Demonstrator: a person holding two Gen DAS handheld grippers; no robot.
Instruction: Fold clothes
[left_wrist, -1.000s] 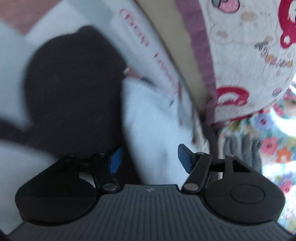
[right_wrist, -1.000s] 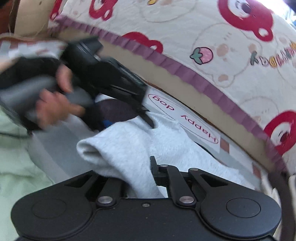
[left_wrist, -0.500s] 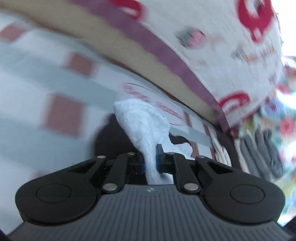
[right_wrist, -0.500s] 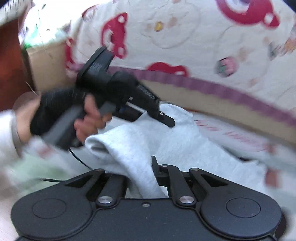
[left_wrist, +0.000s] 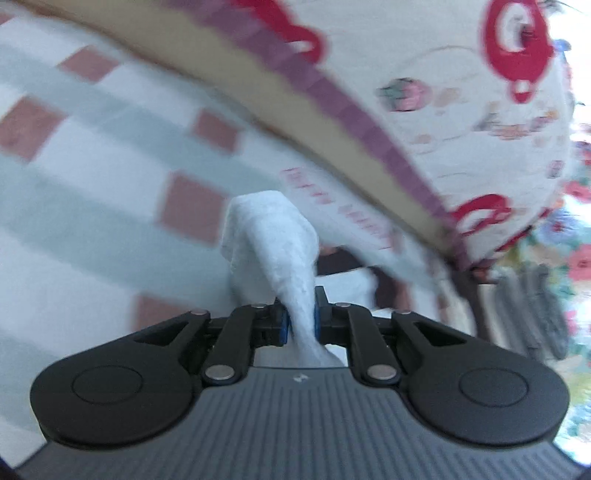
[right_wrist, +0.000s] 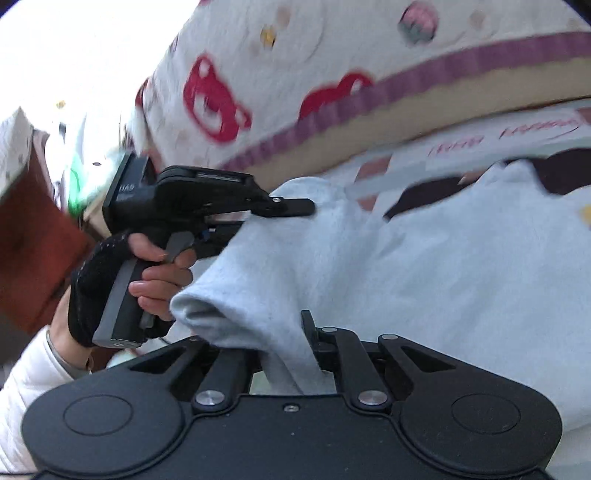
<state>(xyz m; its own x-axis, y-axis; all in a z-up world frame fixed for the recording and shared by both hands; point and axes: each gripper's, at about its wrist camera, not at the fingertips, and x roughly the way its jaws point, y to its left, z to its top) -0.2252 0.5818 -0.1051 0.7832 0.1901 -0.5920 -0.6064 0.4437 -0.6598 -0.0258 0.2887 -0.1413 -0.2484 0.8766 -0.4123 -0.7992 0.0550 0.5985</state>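
Pinching 2 hems, the left gripper (left_wrist: 299, 323) and right gripper (right_wrist: 284, 354) clamped the pale garment (right_wrist: 424, 266) beside the quilt's purple edge (right_wrist: 406, 77).

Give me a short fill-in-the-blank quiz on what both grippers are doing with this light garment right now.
1. The left gripper is ____ on the pale blue garment.
2. The right gripper grips the ____ garment.
3. The bear-print quilt has a ____ frilled edge.
4. The hand wears a ____ fingerless glove.

Missing words: shut, same, purple, black
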